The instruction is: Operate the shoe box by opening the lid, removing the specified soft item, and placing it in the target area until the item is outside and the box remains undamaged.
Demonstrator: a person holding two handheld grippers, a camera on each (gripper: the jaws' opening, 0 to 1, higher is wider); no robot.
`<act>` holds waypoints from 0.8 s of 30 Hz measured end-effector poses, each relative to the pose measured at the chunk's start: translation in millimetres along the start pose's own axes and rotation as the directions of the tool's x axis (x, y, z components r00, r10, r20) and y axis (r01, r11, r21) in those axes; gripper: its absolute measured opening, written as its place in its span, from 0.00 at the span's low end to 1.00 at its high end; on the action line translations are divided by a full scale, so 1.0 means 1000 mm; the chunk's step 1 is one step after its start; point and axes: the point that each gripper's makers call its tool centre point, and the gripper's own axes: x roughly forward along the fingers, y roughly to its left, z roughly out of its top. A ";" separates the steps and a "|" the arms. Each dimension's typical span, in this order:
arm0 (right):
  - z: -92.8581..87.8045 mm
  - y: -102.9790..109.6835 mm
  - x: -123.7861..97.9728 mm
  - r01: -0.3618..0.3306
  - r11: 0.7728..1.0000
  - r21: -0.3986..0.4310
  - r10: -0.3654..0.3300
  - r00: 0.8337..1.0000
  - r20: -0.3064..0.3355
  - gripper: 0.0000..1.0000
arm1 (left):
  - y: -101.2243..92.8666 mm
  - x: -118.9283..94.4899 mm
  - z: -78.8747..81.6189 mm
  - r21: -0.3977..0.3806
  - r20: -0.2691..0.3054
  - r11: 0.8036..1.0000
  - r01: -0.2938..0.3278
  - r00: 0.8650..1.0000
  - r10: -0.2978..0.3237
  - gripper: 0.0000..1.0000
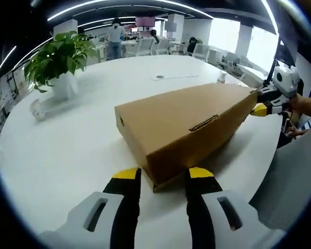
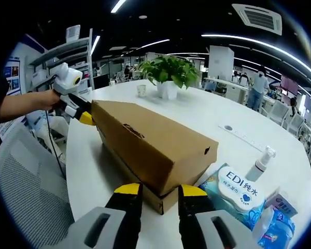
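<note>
Left gripper view has the left tool [image 1: 163,179] at 6 o'clock, jaws apart and sitting either side of the near corner of the shoe box [image 1: 189,124]; can't tell if they're touching it; box lies lid shut on the white table [image 1: 67,150], running off toward 2 o'clock, where the right tool [image 1: 264,106] meets its far end; potted plant [image 1: 59,62] at 10 o'clock. Right gripper view: right tool's jaws apart around the other corner, box stretching to 10 o'clock; wet wipes pack [image 2: 238,194], spray bottle [image 2: 260,165] and a blue packet [image 2: 274,228] just beside it at 4 o'clock.
</note>
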 end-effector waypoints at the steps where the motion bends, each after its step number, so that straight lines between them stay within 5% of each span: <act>1: 0.000 0.000 0.000 0.000 1.000 -0.002 0.000 1.000 -0.001 0.24 | 0.000 0.000 0.000 0.005 -0.002 1.000 0.000 1.000 0.000 0.33; 24: -0.014 0.002 0.007 0.012 1.000 -0.011 -0.013 1.000 -0.022 0.25 | -0.004 0.010 -0.011 -0.003 -0.033 1.000 0.019 0.999 -0.019 0.34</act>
